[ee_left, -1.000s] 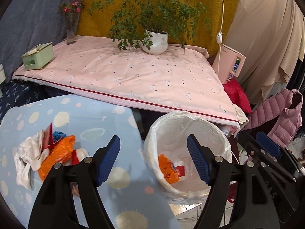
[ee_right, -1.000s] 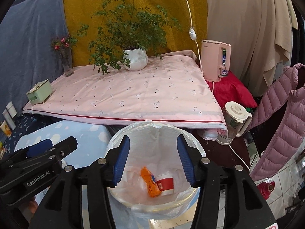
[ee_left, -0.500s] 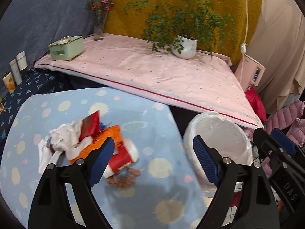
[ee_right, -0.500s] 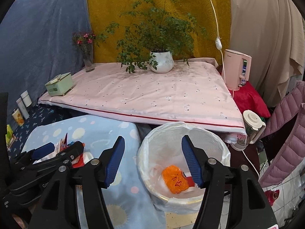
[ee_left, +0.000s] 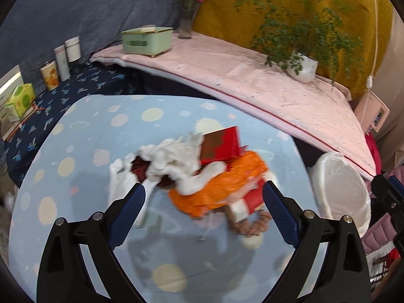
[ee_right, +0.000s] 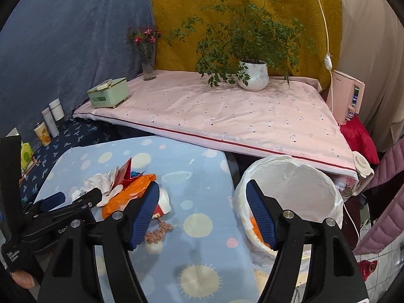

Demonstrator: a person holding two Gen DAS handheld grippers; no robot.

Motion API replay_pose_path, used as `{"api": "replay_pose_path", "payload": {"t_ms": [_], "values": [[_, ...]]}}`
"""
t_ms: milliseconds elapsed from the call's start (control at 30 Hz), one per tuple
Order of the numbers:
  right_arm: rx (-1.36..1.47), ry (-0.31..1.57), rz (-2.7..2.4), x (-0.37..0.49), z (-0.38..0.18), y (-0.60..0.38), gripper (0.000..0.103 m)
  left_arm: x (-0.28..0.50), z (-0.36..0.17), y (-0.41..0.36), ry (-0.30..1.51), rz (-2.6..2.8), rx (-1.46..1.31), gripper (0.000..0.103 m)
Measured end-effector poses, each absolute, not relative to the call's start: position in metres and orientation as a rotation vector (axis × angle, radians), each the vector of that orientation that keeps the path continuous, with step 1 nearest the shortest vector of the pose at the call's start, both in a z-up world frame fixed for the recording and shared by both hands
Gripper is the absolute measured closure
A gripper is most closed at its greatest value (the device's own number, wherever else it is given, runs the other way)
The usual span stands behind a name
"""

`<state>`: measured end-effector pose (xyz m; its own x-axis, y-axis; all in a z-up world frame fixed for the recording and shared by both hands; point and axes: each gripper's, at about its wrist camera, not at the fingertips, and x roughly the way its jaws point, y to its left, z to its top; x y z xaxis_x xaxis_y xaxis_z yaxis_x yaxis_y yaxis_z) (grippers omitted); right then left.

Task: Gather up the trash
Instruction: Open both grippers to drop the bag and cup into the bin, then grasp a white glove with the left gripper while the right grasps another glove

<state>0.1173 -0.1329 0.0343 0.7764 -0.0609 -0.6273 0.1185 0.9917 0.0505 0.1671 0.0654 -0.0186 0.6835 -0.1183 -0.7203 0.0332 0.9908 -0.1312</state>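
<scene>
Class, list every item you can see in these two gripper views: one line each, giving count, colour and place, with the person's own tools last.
trash pile: one heap, white, red and orange, on the blue table
blue table: one, pale blue with spots, in front
trash bin: one, white-lined, right of the table; orange piece inside
potted plant: one, green in white pot, back of the pink cloth
pink cloth: one, behind the table
green box: one, left on the pink cloth
flower vase: one, clear, red flowers, back left
left gripper: one, open, above the pile
right gripper: one, open, between table and bin
</scene>
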Motion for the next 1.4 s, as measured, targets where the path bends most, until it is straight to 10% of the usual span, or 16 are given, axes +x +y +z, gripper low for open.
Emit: {"api": "replay_pose_path", "payload": {"t_ms": [600, 967, 1400], "values": [[0.079, 0.786, -0.007, 0.157, -0.019, -0.064, 0.035, 0.187, -0.085, 0.148, 0.974, -0.011, -0.188, 0.020], [0.067, 0.809, 0.091, 0.186, -0.027, -0.017, 0.036, 0.193, -0.097, 0.164, 1.037, -0.096, -0.241, 0.081], [0.110, 0.888, 0.187, 0.235, -0.053, 0.024, 0.068, 0.195, -0.070, 0.182, 0.987, -0.117, -0.272, 0.086]]}}
